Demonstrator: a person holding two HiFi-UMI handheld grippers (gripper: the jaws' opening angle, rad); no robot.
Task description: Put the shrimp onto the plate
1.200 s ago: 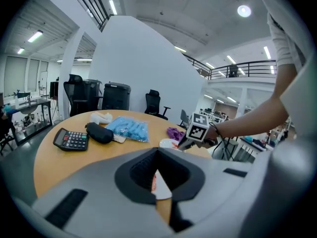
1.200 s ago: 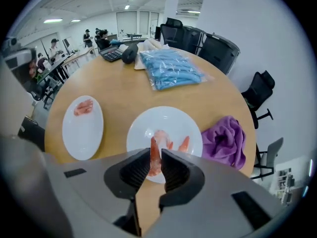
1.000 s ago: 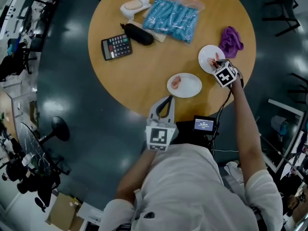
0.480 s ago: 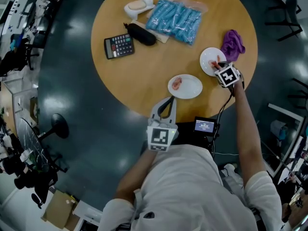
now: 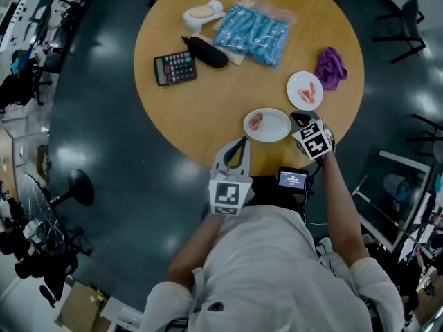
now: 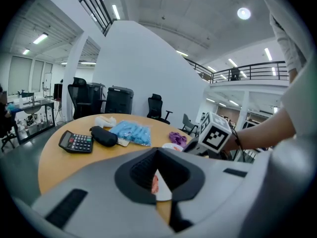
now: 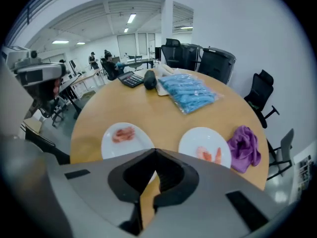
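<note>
The right gripper [image 5: 299, 121] has come away from the small plate [image 5: 297, 81] beside the purple cloth [image 5: 331, 65] and now hangs at the near edge of the table [image 5: 208, 102]. Its fingers have just snapped together with nothing between them. The left gripper [image 5: 241, 142] waits at the same edge, its fingers likewise closed and empty.

Just to the left of the right fingers, and straight ahead of the left ones, sits the larger plate [image 5: 278, 128], close to the table's rim. On it lies a pink piece [image 5: 255, 121], seemingly another shrimp.

From where I stand, the danger is in going for that piece. Closed fingers coming down would only shove it, and a push on a plate so near the edge could tip or slide it off. Soft, slick flesh may also squirt out of a hard pinch.

The shrimp [image 5: 308, 93] already delivered lies on the small plate, well beyond the right fingers and off to their right, clear of both grippers.
</note>
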